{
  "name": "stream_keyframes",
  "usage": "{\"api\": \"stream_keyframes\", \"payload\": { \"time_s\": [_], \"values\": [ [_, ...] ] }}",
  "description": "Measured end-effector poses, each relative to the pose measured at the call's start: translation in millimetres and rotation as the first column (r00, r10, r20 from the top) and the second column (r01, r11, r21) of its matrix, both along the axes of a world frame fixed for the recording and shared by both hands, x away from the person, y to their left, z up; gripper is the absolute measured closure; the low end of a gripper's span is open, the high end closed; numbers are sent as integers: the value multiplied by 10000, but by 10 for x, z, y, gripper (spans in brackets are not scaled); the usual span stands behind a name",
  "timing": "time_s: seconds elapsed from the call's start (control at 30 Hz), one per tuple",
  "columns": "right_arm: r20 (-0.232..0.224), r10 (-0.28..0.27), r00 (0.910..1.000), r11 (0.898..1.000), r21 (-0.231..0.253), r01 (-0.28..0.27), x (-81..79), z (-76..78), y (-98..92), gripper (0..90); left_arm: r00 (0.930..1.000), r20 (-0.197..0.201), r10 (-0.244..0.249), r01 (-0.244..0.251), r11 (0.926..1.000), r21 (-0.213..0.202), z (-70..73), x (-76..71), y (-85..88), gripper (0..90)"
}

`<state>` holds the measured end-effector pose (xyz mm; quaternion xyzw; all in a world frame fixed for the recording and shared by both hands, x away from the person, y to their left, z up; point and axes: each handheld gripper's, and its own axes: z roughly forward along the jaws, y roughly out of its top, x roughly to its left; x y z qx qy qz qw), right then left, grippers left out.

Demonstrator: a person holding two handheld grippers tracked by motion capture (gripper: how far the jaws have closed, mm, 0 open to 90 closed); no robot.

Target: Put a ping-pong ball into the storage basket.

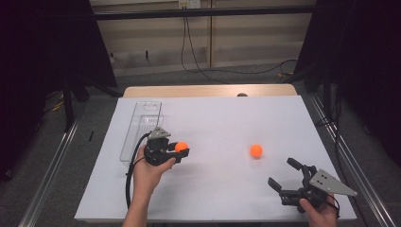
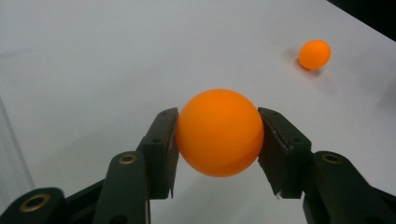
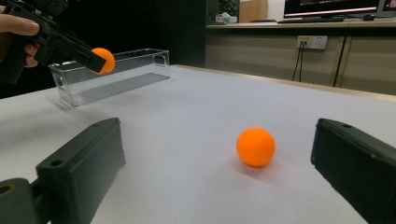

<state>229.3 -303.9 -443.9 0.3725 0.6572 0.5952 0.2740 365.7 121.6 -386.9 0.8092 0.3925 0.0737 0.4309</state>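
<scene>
- Pinching one ball (image 2: 219, 132), my left gripper (image 1: 182, 150) risks squirting it out before the bin (image 1: 141, 127).
- Spread wide, my right gripper (image 1: 284, 174) could nudge the second ball (image 1: 256, 150) rolling.

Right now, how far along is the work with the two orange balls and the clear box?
Done: nothing yet; the clear box looks empty. In hand: the left gripper is shut on one ball, lifted off the table, beside the box rather than over it. Left: the second ball lies on the white table, in front of the open right gripper, not touched.
</scene>
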Motion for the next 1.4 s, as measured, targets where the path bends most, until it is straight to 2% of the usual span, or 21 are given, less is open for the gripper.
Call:
{"api": "stream_keyframes", "payload": {
  "time_s": [1.4],
  "values": [
    [-12,-51,10000,10000,-27,51,5,3,-2,17,9985,32,551,-550,9983,-210,67,40,168,509]
  ]
}}
